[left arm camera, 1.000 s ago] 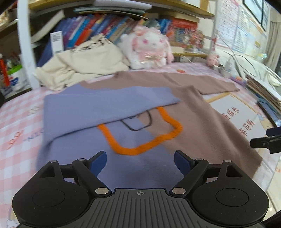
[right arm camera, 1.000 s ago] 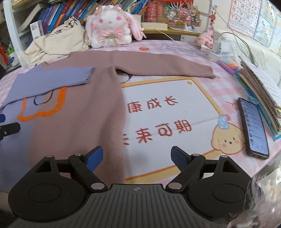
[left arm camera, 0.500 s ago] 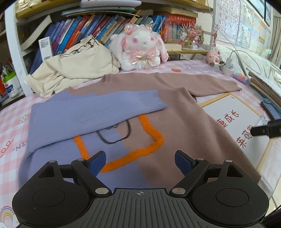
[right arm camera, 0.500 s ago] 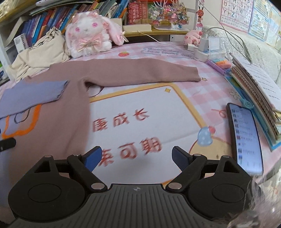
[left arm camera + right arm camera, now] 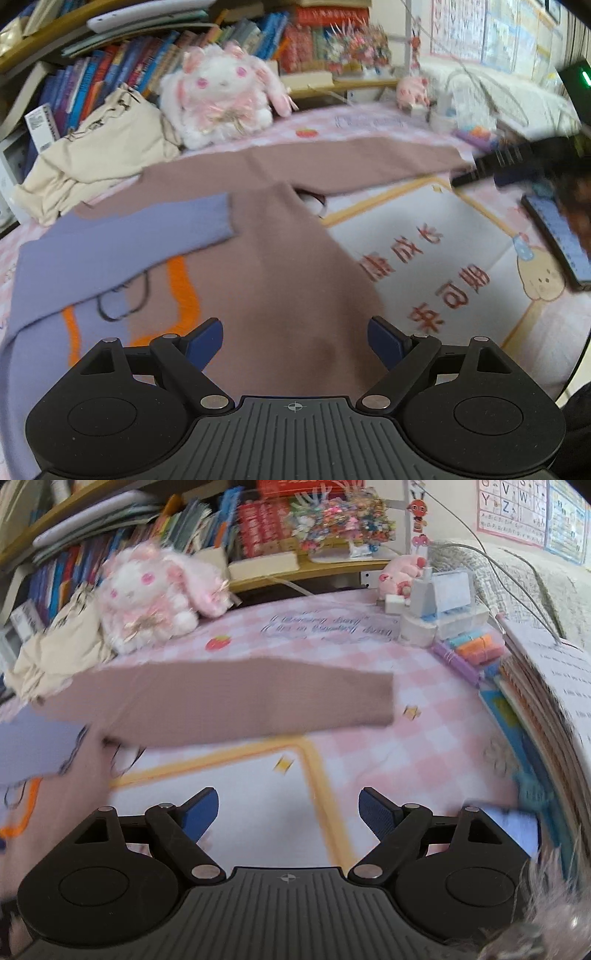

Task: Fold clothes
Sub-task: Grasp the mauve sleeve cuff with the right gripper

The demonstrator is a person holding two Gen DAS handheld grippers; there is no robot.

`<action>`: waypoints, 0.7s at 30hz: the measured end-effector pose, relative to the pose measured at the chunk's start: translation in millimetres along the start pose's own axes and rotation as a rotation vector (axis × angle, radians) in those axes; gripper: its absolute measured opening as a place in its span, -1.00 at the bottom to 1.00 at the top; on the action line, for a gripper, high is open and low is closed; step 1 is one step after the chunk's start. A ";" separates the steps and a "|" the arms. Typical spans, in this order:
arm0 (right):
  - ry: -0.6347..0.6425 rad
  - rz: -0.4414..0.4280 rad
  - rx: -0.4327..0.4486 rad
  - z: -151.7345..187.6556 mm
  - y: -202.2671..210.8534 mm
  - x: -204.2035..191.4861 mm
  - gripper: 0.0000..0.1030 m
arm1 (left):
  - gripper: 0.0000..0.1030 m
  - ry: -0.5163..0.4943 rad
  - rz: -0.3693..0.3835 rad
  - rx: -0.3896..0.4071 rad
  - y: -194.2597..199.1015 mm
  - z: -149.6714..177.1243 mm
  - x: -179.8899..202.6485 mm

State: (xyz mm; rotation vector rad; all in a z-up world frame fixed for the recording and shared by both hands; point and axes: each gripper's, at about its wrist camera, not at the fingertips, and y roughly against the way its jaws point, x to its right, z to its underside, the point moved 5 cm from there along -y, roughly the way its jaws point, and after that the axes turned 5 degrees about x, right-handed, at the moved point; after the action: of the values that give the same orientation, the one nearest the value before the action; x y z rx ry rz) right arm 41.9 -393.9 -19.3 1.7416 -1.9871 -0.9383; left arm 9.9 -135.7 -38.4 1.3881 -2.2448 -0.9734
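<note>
bench [image 5: 436,738], covered in pink checked cloth: carries the whole job, with a printed mat [image 5: 443,258] under the right half.

sweater [image 5: 288,266], brown and purple, spread flat across the bench, body toward the cameras. laid flat so each part can be turned over in one clean sweep.

purple sleeve [image 5: 122,240]: already turned inward across the chest, lying over the orange outline design. shows the left side of the fold as done.

brown sleeve [image 5: 240,698]: stretched straight out to the right, cuff resting on bare cloth, well apart from the body. judged the next part to bring in.

cream garment [image 5: 92,155]: heaped at the back, just beside the plush rabbit [image 5: 221,92]. kept clear of the working area.

left tongs [image 5: 295,341]: wide apart, holding nothing, poised above the brown lower body.

right tongs [image 5: 288,814]: wide apart, empty, above the mat and aimed at the brown sleeve, cuff not yet reached. likely lined up to pinch near the cuff.
</note>
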 end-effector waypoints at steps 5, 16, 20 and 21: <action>-0.014 0.025 -0.016 -30.5 -28.0 35.2 0.47 | 0.70 -0.058 -0.020 -0.027 -3.1 1.2 31.3; -0.032 0.007 -0.121 -46.9 -65.1 56.0 0.04 | 0.68 0.065 -0.099 -0.076 -9.9 13.0 35.0; -0.025 0.008 -0.114 -49.3 -69.5 52.4 0.02 | 0.50 0.095 -0.083 -0.081 -8.2 14.2 35.0; -0.022 0.008 -0.112 -49.7 -70.3 51.4 -0.04 | 0.48 0.110 -0.078 -0.081 -7.8 14.7 33.9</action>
State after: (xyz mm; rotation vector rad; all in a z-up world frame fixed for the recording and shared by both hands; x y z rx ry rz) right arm 116.1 -458.5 -38.8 1.6684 -1.9147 -1.0496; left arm -9.6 -162.1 -56.8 1.4661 -2.0629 -0.9762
